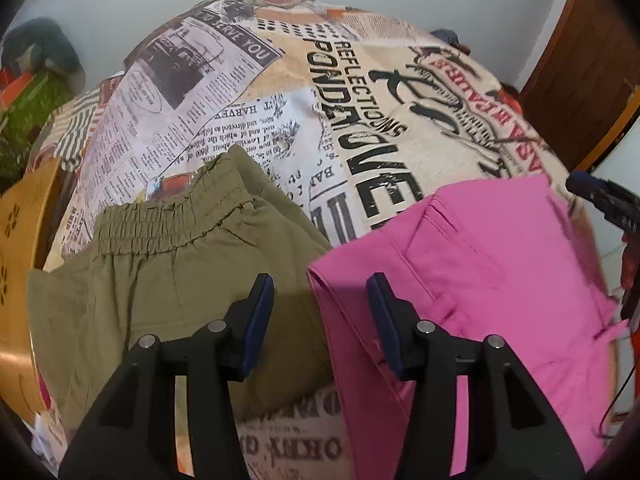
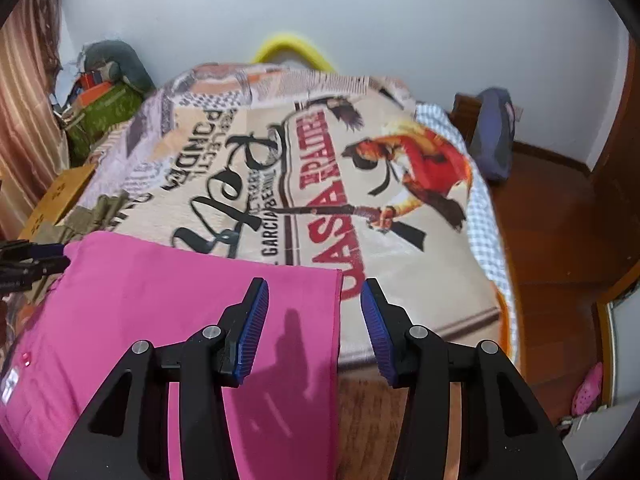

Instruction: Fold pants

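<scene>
While both views are bent by the fisheye lens, the edges read poorly; details there stay uncertain.

Hidden or cut off: pink pants [image 1: 492, 280] run past the lower right of the left wrist view and past the lower left of the right wrist view; their full length cannot be seen; olive pants [image 1: 168, 280] are cut at the lower left, only the elastic waistband end clear; a small white label at the far left edge of the right wrist view is too blurred to read.

Pink pants: folded flat on the printed blanket [image 1: 360, 128], at lower centre to right in the left wrist view; lower left to centre in the right wrist view, one straight edge ending between the right gripper's fingers.

Olive pants: just beside the pink pants, to their left; whether the two touch cannot be told.

Left gripper [image 1: 320, 300]: jaws apart, nothing between the pads; it hangs over the gap where the two garments meet.

Right gripper [image 2: 314, 304]: jaws apart, gripping nothing; the pink edge lies below it.

Surface: a bed covered by the blanket with newspaper print and large lettering; a checked sheet [image 2: 488, 240] shows at its right side.

Room: pale wall [image 2: 400, 20]; wooden floor [image 2: 560, 220]; striped curtain [image 2: 24, 120] at upper left; a yellow curved thing [image 2: 292, 48] behind the bed, unclear what.
</scene>
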